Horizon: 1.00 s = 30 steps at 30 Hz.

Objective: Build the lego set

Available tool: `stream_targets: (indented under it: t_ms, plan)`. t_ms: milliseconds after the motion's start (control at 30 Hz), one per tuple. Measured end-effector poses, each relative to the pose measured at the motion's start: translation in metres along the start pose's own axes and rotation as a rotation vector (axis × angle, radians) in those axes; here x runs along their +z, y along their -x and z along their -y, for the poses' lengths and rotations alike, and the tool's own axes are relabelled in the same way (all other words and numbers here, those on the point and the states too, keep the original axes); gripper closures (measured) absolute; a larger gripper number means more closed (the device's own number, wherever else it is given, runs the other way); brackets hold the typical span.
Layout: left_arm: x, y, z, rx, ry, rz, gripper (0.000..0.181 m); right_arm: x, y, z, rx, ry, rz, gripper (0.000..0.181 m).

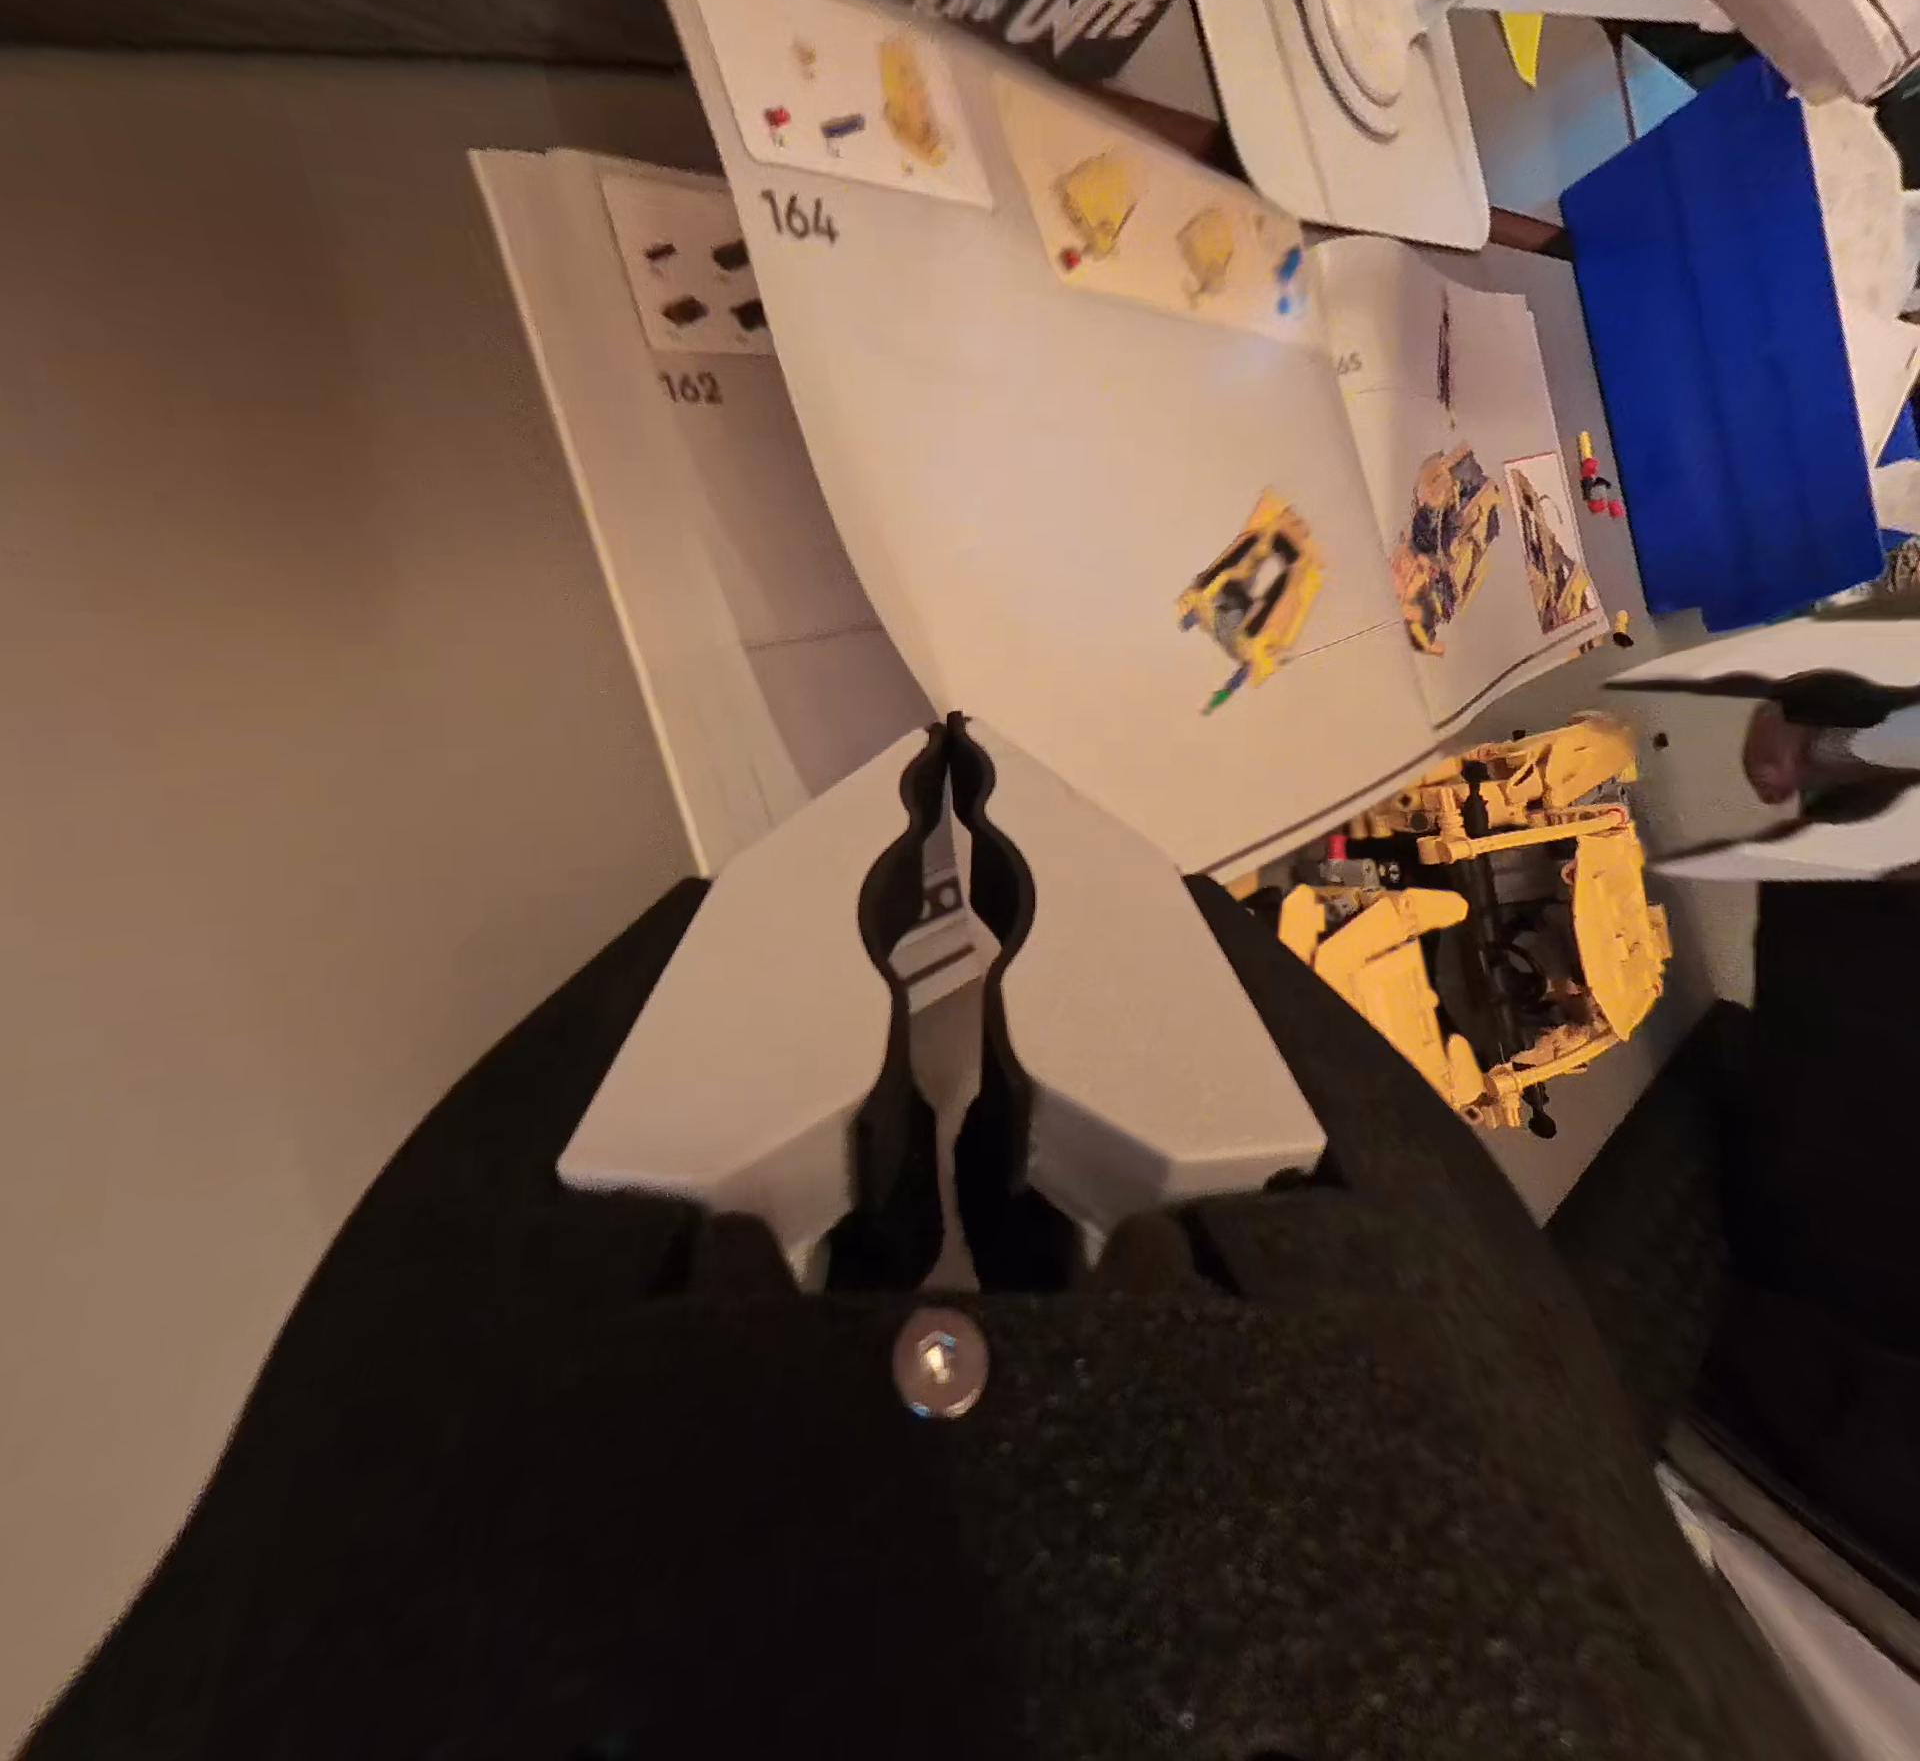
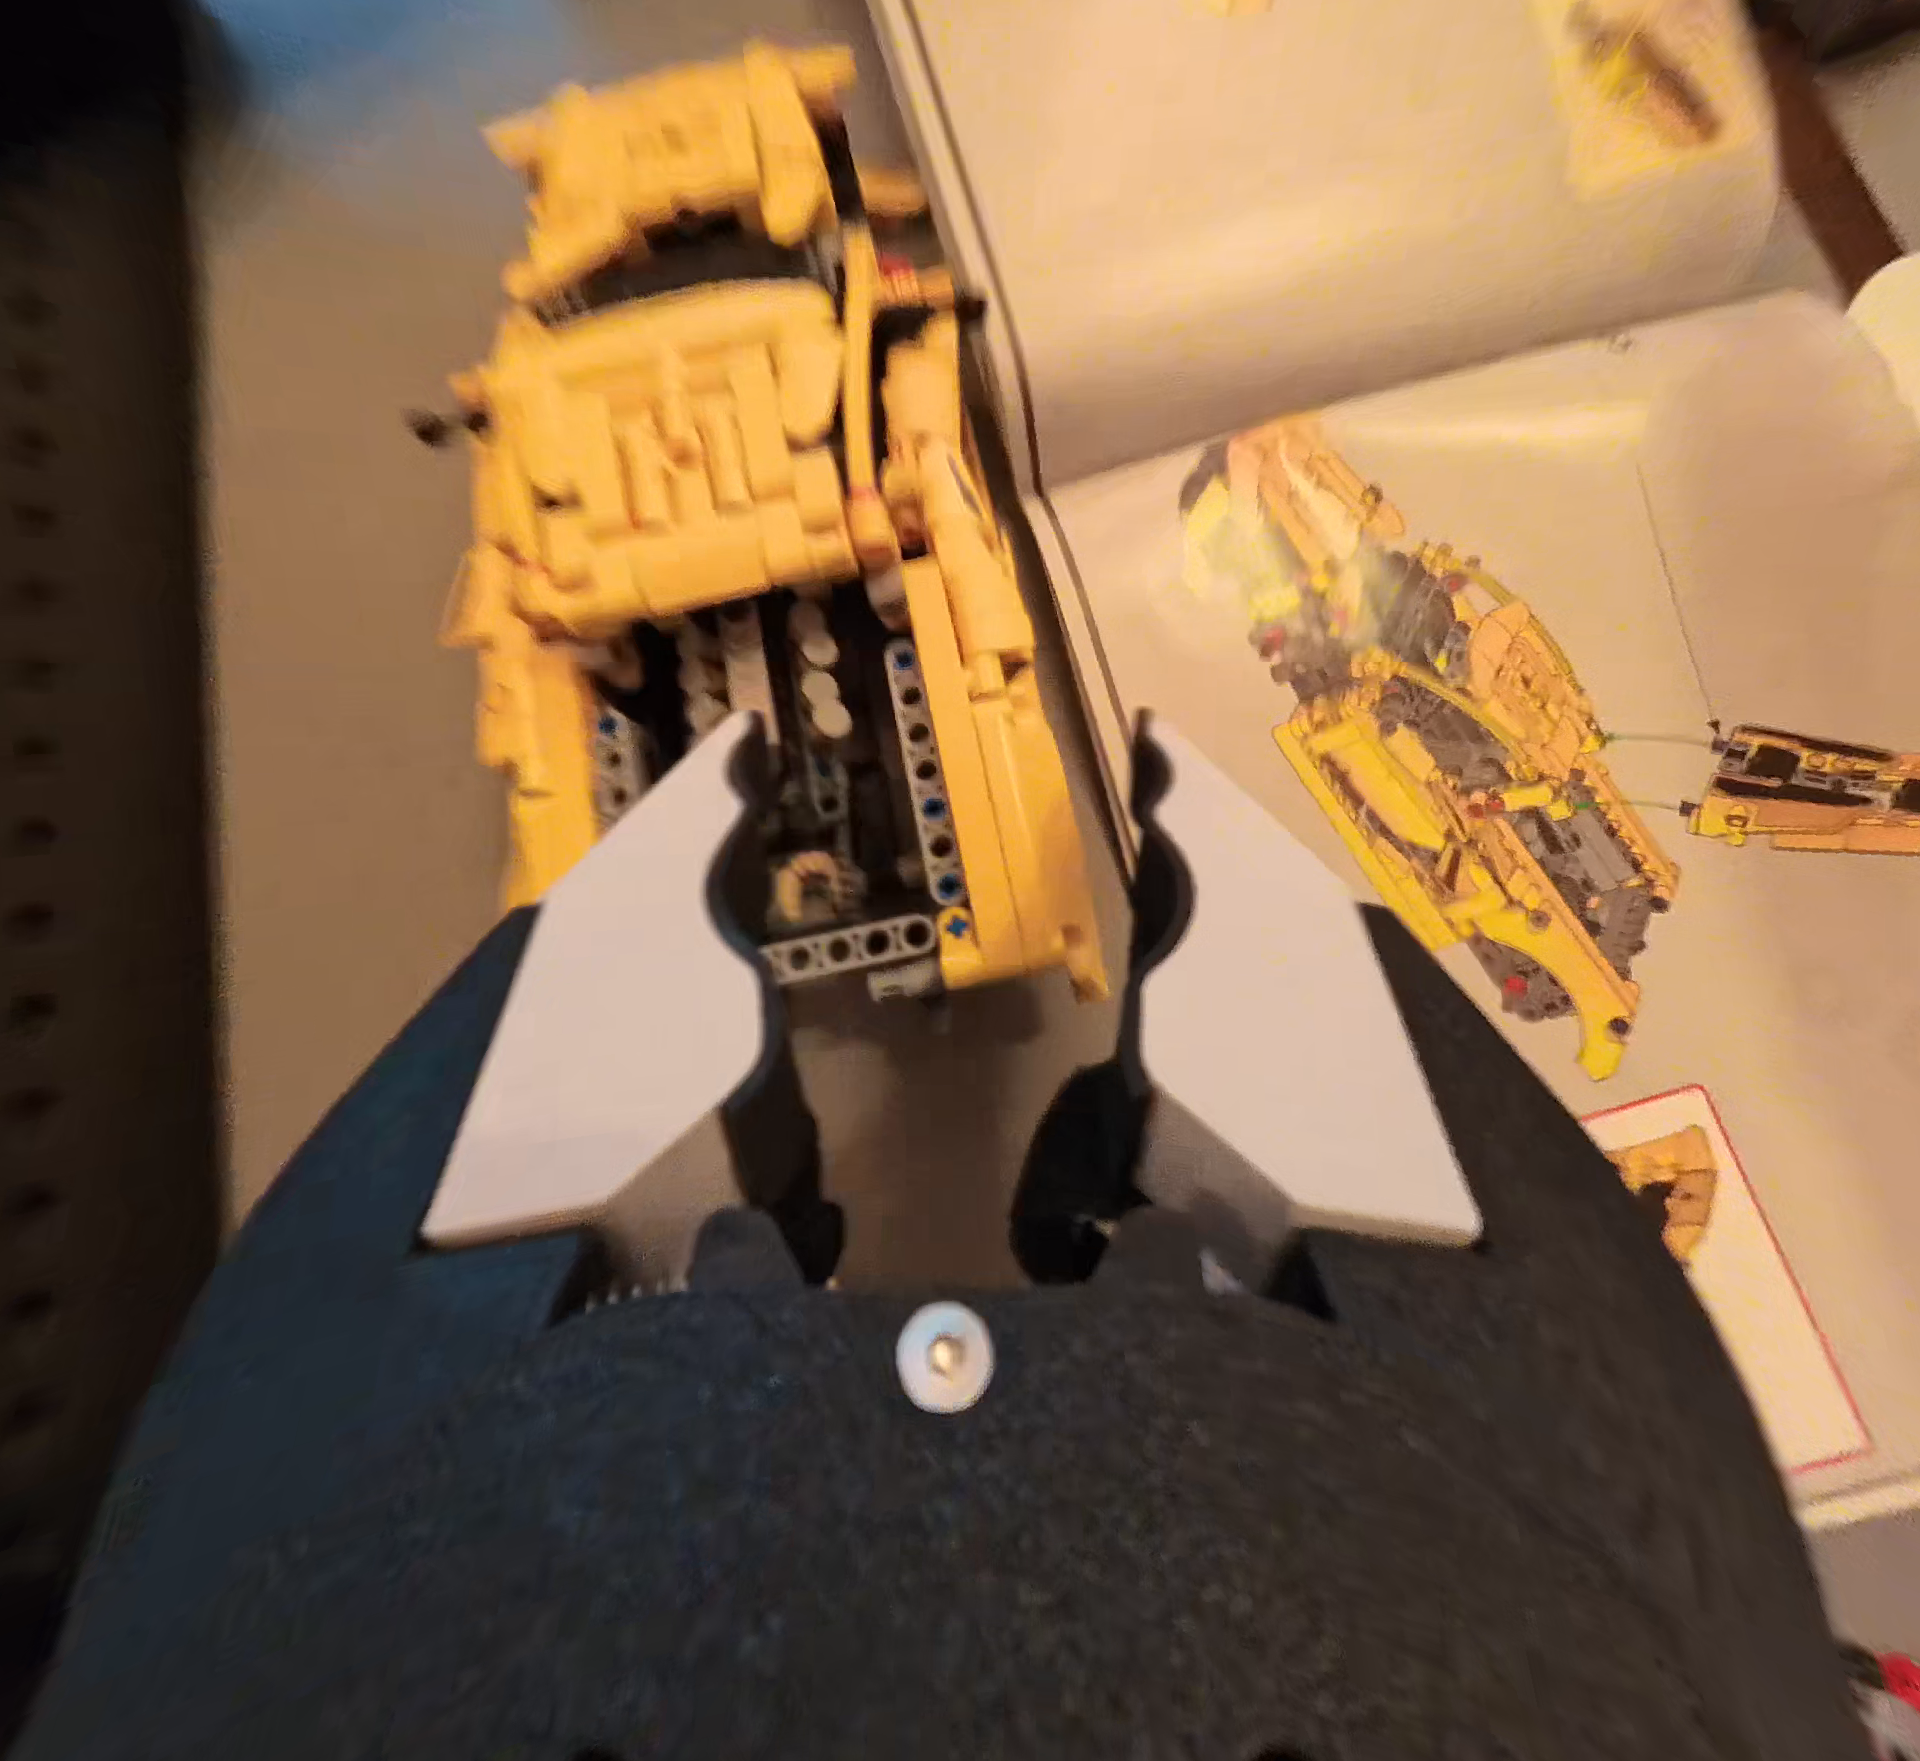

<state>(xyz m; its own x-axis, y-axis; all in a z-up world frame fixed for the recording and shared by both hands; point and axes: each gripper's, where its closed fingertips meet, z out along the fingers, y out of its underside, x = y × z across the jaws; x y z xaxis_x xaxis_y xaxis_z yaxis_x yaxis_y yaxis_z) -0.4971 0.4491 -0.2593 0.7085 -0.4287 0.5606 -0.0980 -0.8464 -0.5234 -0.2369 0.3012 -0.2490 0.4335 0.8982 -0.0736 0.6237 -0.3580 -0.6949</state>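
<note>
We had our left gripper [image 1: 954, 745] pinched closed on a page [image 1: 1039, 485] of the manual, lifting it, likely to turn to another step. Our right gripper [image 2: 940, 766] hung wide open and empty just above the near end of the yellow model [image 2: 727, 506], which sat on the tabletop [image 2: 343, 277] against the manual's left edge.
</note>
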Motion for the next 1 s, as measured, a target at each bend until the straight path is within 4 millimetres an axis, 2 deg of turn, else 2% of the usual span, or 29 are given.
stream_targets:
  t_ms: [67, 133, 200, 300, 467, 567, 600, 800, 900, 933, 1000]
  plan:
    - [-0.004, 0.002, 0.002, -0.005, -0.019, -0.005, 0.181, -0.018, -0.006, 0.029, 0.026, -0.133, -0.008, 0.097]
    - [-0.004, 0.003, 0.001, -0.009, -0.016, -0.01, 0.181, -0.027, -0.023, 0.057, -0.004, -0.196, -0.074, 0.096]
    - [-0.001, 0.007, -0.002, -0.015, -0.002, -0.002, 0.181, -0.017, -0.044, 0.068, -0.067, -0.097, -0.148, 0.083]
    - [0.003, 0.01, -0.006, -0.023, 0.019, -0.005, 0.181, 0.013, -0.076, 0.075, -0.178, 0.115, -0.177, 0.085]
    - [0.003, 0.012, -0.006, -0.042, 0.011, -0.03, 0.181, 0.072, -0.094, 0.069, -0.231, 0.319, -0.01, 0.081]
    - [0.004, 0.015, -0.007, -0.054, 0.013, -0.04, 0.181, 0.1, -0.094, 0.051, -0.249, 0.435, 0.042, 0.081]
    - [0.004, 0.018, -0.008, -0.056, 0.018, -0.029, 0.181, 0.107, -0.093, 0.051, -0.246, 0.425, 0.045, 0.081]
    - [0.001, 0.039, -0.014, -0.075, 0.049, 0.061, 0.178, 0.118, -0.092, 0.045, -0.25, 0.529, 0.045, 0.083]
    - [-0.023, 0.057, 0.004, -0.037, -0.048, 0.225, 0.177, 0.118, -0.091, 0.045, -0.244, 0.55, 0.043, 0.083]
    - [-0.032, 0.056, 0.014, 0.004, -0.094, 0.251, 0.176, 0.118, -0.091, 0.045, -0.243, 0.554, 0.041, 0.083]
    - [-0.034, 0.03, 0.028, 0.128, -0.158, 0.174, 0.18, 0.119, -0.091, 0.045, -0.237, 0.553, 0.039, 0.083]
